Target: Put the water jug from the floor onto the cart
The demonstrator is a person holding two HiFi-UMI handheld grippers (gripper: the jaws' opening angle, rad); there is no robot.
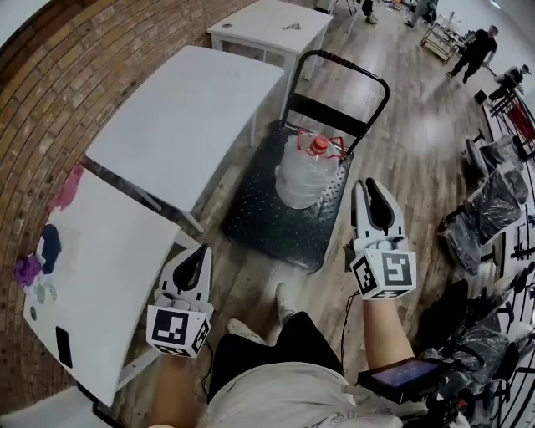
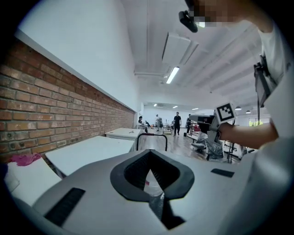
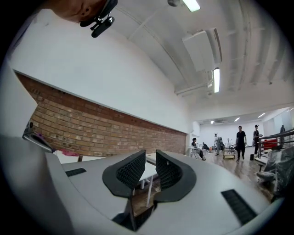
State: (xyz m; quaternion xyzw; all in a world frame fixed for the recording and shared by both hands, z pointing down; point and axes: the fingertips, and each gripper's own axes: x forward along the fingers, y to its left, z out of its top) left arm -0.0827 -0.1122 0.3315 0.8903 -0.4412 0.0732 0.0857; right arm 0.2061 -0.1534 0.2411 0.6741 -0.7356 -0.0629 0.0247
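Note:
The clear water jug (image 1: 303,174) with a red cap and red handle stands upright on the black cart (image 1: 266,224), close under the cart's push handle (image 1: 338,65). Both grippers hover nearer to me than the cart and touch nothing. My left gripper (image 1: 201,253) points toward the cart's near left corner, its fingertips together and empty. In the left gripper view (image 2: 149,153) a bit of the jug (image 2: 149,186) shows through the jaws. My right gripper (image 1: 375,185) is just right of the jug, its jaws a narrow gap apart; the right gripper view (image 3: 150,158) shows nothing between them.
White tables stand left of the cart (image 1: 188,117), behind it (image 1: 267,25) and beside my left arm (image 1: 109,276), the last with small purple items. Chairs wrapped in dark plastic (image 1: 493,201) line the right. People (image 1: 476,50) walk far back. My shoe (image 1: 284,301) is by the cart's near edge.

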